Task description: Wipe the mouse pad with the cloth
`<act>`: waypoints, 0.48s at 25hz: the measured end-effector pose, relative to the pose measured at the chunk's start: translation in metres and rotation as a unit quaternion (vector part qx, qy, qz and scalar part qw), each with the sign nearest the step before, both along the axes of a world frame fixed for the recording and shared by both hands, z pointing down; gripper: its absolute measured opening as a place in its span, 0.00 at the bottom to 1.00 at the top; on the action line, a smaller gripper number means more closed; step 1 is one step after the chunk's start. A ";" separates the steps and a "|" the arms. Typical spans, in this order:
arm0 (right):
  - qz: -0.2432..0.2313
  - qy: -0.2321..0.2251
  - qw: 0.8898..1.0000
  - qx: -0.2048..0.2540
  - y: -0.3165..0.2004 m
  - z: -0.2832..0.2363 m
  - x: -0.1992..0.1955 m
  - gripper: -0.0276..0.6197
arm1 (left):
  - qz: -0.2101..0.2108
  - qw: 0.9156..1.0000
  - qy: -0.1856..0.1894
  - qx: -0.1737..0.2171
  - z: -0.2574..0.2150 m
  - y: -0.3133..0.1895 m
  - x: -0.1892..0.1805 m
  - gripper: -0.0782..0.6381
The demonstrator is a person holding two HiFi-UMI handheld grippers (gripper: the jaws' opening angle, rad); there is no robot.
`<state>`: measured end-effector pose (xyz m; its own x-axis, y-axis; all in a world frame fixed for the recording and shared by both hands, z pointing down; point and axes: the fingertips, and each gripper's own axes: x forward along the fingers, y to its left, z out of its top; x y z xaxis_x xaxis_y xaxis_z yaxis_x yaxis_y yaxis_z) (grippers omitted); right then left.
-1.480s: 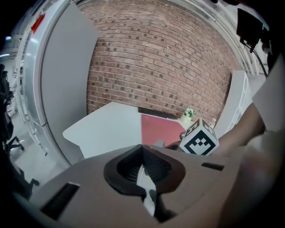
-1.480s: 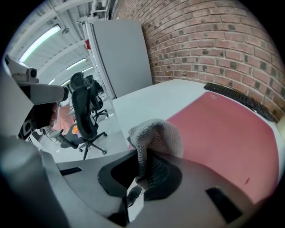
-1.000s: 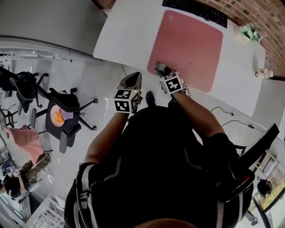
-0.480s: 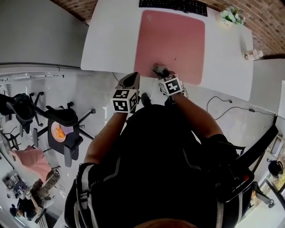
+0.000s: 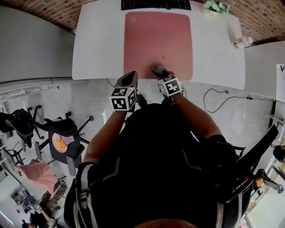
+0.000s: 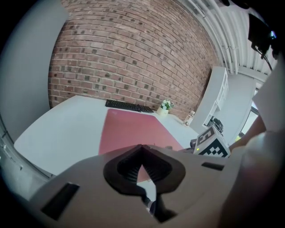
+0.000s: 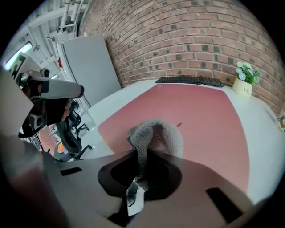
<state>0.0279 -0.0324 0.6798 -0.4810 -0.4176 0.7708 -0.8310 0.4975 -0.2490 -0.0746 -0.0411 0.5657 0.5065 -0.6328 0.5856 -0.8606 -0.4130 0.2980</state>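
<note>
Pinching a grey knitted cloth (image 7: 156, 133), the right gripper (image 7: 144, 153) has its jaws clamped on a hanging fold. Only the right gripper view shows this, along with a pale tag dangling below the jaws. The bunched cloth rests on the pink mouse pad (image 7: 205, 111).

From the head view, the cloth (image 5: 158, 70) sits at the 6 o'clock edge of the mouse pad (image 5: 158, 35) on the white desk (image 5: 98, 44), under the right gripper (image 5: 161, 74). A black keyboard (image 5: 156, 4) lies at the pad's 12 o'clock and a small potted plant (image 5: 213, 6) at its 1 o'clock.

The left gripper (image 5: 131, 76) hovers at 9 o'clock of the right one, by the desk's near edge. Its own view shows the left gripper (image 6: 142, 149) with jaws pressed together, nothing between them.
</note>
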 end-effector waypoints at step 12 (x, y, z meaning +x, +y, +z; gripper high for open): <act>0.082 0.026 0.996 -0.014 0.009 0.001 0.071 0.09 | 0.036 0.999 0.007 -0.002 0.008 -0.012 0.029 0.11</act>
<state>0.0986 -0.0234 0.6809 -0.3675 -0.4657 0.8050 -0.9125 0.3479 -0.2154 -0.0456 -0.0532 0.5736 0.5589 -0.5918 0.5808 -0.8244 -0.4724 0.3119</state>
